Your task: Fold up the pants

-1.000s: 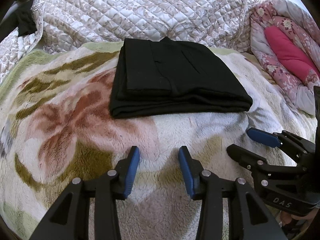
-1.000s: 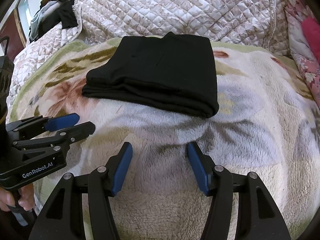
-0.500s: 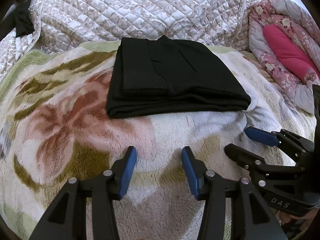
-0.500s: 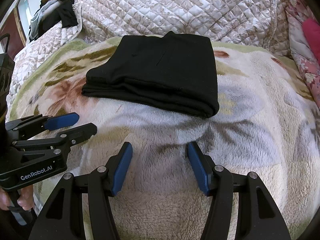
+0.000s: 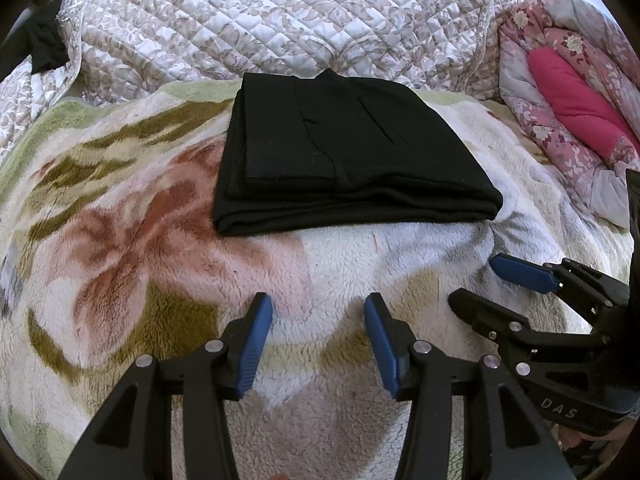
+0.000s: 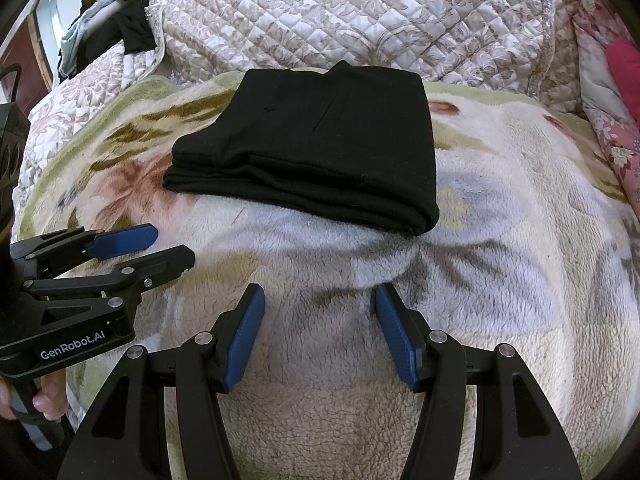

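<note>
Folded pants (image 5: 348,160) lie on the fleece blanket (image 5: 120,260) ahead of my tools (quilt (image 5: 260,20) behind, bedding bundle (image 5: 568,92) right).

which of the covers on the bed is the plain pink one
The rolled pink blanket at the right edge, inside the flowered quilt; the others are patterned.

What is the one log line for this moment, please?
pants: folded, on blanket | left tongs: open, empty | right tongs: open, empty

floral fleece blanket (image 5: 168,264), quilted bedspread (image 5: 256,20) behind, pink floral comforter (image 5: 568,100) beside.
</note>
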A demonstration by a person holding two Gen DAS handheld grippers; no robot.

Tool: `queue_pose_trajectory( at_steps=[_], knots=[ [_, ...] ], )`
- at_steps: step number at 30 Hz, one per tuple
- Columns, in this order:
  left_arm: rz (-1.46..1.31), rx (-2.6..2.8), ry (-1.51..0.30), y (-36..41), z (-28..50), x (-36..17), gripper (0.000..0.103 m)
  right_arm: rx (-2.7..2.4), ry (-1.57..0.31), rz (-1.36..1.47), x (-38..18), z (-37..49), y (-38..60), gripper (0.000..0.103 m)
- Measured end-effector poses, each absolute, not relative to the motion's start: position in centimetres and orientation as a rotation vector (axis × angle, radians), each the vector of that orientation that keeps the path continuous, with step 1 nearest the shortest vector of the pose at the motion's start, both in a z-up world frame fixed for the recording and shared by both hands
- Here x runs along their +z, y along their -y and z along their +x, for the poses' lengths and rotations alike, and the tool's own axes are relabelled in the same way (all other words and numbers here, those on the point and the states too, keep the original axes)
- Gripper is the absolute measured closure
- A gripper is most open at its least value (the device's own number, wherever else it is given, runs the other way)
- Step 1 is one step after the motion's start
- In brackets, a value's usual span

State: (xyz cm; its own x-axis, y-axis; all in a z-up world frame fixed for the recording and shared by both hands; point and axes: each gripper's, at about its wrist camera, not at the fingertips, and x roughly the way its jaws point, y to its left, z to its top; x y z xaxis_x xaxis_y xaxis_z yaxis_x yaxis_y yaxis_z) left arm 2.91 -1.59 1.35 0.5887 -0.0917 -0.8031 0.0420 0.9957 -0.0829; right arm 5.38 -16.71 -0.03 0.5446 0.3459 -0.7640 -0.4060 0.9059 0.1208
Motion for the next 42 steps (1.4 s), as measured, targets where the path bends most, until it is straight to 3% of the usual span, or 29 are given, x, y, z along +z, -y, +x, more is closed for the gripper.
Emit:
queue_pose_trajectory(
  at_steps=[42],
  knots=[
    [-0.05,-0.078,-0.941,1.59,2.94,1.39,0.051,0.443,-0.895,-0.081,-0.09,5.09,16.81,0.045]
  ],
)
